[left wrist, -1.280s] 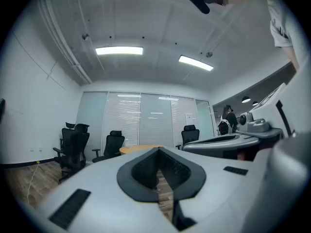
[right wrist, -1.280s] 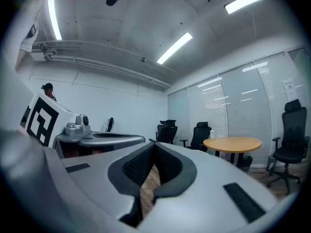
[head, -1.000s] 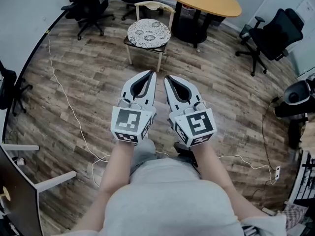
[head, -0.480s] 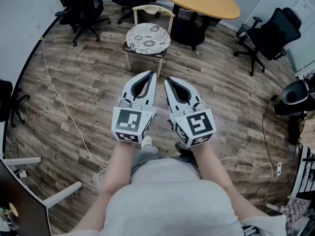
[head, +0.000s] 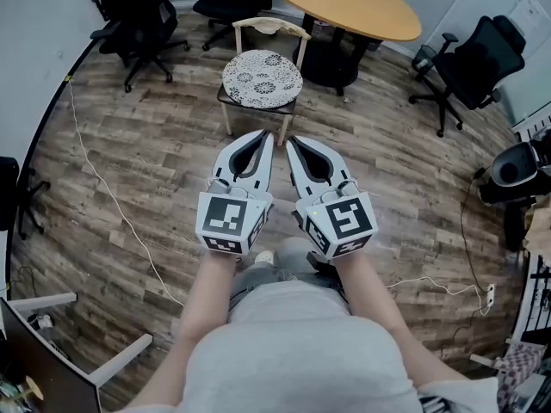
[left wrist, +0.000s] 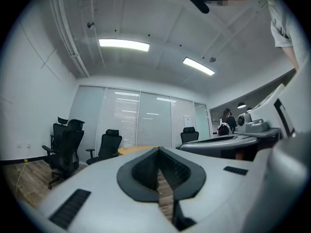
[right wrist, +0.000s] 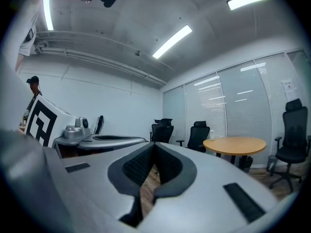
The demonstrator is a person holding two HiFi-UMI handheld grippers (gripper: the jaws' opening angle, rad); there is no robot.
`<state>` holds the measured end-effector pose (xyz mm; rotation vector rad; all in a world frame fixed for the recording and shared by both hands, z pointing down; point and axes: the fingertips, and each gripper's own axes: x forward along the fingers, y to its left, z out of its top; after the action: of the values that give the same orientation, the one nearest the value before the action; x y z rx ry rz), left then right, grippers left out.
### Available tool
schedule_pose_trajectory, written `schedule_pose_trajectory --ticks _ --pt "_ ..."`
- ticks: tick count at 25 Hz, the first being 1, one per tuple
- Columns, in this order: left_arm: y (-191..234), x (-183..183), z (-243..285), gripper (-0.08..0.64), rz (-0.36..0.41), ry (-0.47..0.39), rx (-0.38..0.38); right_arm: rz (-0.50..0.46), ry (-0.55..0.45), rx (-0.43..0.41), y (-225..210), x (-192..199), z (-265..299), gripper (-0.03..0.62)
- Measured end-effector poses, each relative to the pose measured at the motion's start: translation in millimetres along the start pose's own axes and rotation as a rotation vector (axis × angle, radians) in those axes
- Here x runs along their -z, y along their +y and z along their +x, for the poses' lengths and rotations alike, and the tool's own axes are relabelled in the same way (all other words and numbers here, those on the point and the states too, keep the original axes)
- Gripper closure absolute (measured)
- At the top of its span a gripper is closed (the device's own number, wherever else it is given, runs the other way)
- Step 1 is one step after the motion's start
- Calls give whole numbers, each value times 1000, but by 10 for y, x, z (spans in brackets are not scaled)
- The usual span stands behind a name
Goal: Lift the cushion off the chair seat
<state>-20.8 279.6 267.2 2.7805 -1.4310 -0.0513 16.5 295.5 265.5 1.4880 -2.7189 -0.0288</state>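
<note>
A round white cushion [head: 262, 77] with a dark floral pattern lies on the seat of a light wooden chair [head: 269, 27], at the top middle of the head view. Both grippers are held side by side in front of the person and point level toward the chair, well short of it. My left gripper [head: 268, 135] is shut with nothing in it, as its own view [left wrist: 158, 151] confirms. My right gripper [head: 290, 140] is likewise shut and empty [right wrist: 154, 147]. The cushion does not show in either gripper view.
A round wooden table [head: 349, 3] stands just behind the chair. Black office chairs stand at the back left [head: 138, 15] and at the right [head: 473, 58]. A white cable [head: 112, 198] trails across the wood floor on the left. Equipment stands at the right edge [head: 516, 169].
The chair with the cushion has come a little nearer to the grippers as the person walks toward it. Both grippers stay shut and side by side.
</note>
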Motion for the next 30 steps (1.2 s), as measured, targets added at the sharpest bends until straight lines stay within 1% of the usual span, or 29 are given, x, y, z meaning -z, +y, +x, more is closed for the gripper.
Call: schedule_pose_trajectory --ticks 6,12,15,19,23,30 --pt "226 32 87 561 -6 4 -10 10 16 -6 -23 65 221 569" --pt "454 110 188 561 -63 -5 -19 21 38 -11 -87 142 446 569" --pt "560 169 311 560 -64 11 -30 26 42 -20 -158 182 559 569" --pt "679 189 540 560 -57 18 -39 36 42 -22 -337 217 744 569" --pt "812 249 800 560 -49 34 -58 71 43 -21 -571 297 967 569" --pt "1087 250 1408 561 -63 48 -94 83 38 -37 -1088 272 1436 569"
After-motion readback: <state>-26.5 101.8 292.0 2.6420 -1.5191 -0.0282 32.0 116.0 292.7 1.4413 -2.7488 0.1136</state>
